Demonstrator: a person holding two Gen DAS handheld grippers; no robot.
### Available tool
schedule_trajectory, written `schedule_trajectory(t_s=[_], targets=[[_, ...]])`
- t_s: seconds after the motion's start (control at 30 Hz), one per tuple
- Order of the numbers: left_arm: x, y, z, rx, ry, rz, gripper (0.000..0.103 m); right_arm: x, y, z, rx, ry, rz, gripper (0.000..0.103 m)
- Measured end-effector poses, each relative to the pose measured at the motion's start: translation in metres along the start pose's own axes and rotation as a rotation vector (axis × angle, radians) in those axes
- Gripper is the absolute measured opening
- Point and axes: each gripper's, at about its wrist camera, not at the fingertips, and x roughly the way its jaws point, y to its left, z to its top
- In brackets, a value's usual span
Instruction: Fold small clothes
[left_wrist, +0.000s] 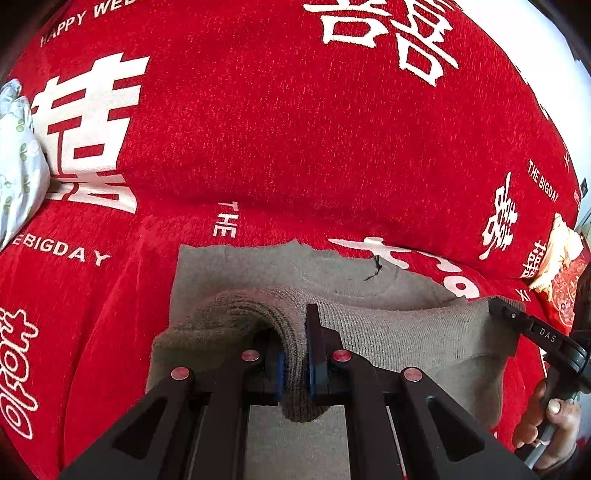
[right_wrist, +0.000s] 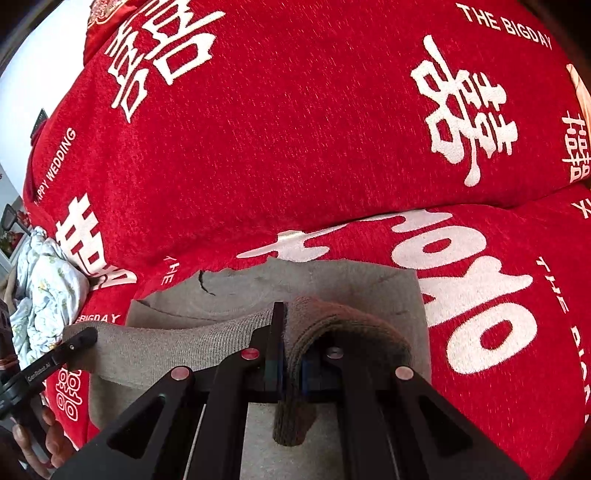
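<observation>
A small grey-brown knit garment (left_wrist: 388, 332) lies on a red blanket, partly doubled over itself; it also shows in the right wrist view (right_wrist: 177, 343). My left gripper (left_wrist: 293, 354) is shut on the garment's thick ribbed edge at its left end and holds it lifted. My right gripper (right_wrist: 288, 354) is shut on the same ribbed edge at the right end. Each gripper shows in the other's view: the right gripper (left_wrist: 517, 317) at the right, the left gripper (right_wrist: 77, 343) at the left. The flat lower layer (left_wrist: 258, 266) lies beyond the lifted edge.
The red blanket (left_wrist: 295, 129) with white lettering covers the soft surface. A pale floral cloth (left_wrist: 18, 166) lies at the far left, also seen in the right wrist view (right_wrist: 48, 284). A cream and red item (left_wrist: 561, 266) lies at the right.
</observation>
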Motion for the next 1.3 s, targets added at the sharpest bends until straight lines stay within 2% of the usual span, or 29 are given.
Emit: schedule_trajectory(t_s=[0.8, 1.07, 1.17, 1.2, 1.23, 1.27, 1.3], targets=[[0.049, 0.008, 0.009, -0.020, 0.070, 0.022, 0.010, 0.047, -0.019, 0.008, 0.047, 0.071, -0.003, 0.007], [0.074, 0.013, 0.008, -0.030, 0.106, 0.037, 0.010, 0.068, -0.026, 0.006, 0.064, 0.102, -0.010, 0.007], [0.086, 0.022, 0.008, -0.070, 0.148, 0.024, 0.010, 0.074, -0.030, 0.005, 0.074, 0.113, -0.008, 0.007], [0.092, 0.028, 0.008, -0.097, 0.178, 0.012, 0.013, 0.075, -0.030, 0.005, 0.076, 0.117, -0.008, 0.007], [0.095, 0.031, 0.007, -0.114, 0.191, 0.005, 0.030, 0.077, -0.031, 0.005, 0.080, 0.121, -0.006, 0.007], [0.096, 0.035, 0.006, -0.132, 0.193, -0.001, 0.052, 0.078, -0.031, 0.004, 0.083, 0.124, -0.006, 0.007], [0.096, 0.038, 0.005, -0.146, 0.182, -0.008, 0.061, 0.080, -0.032, 0.004, 0.090, 0.127, 0.000, 0.008]])
